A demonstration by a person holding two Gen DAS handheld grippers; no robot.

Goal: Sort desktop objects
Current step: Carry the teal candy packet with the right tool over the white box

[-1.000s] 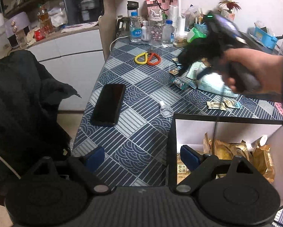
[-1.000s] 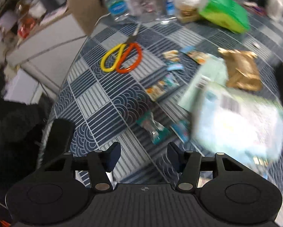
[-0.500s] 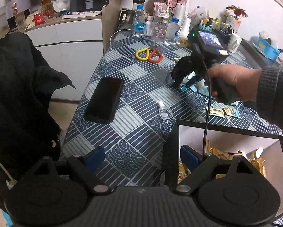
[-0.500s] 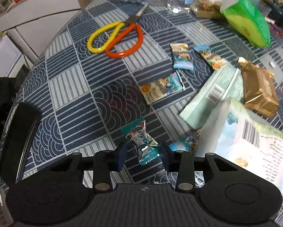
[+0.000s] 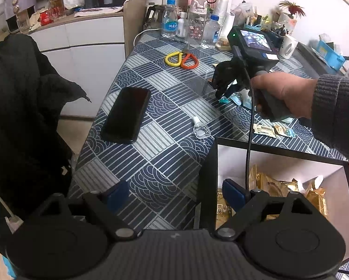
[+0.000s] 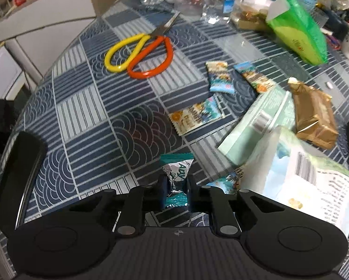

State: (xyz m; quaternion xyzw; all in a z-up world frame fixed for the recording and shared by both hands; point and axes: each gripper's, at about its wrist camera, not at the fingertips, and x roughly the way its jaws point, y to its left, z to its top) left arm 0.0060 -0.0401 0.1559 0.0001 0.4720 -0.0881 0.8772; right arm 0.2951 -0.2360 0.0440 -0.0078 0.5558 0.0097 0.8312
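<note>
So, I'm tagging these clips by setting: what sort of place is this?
Most likely a lived-in home, a dining or kitchen area. A table under a patterned cloth carries water bottles, scissors and snack packets, and white cabinets alongside hold kitchen jars.

The small teal-and-silver foil candy wrapper [image 6: 177, 177] showed the letters "Alpy" (partly creased); print on the white plastic barcode-marked bag [image 6: 314, 184] was too blurred to read.
</note>
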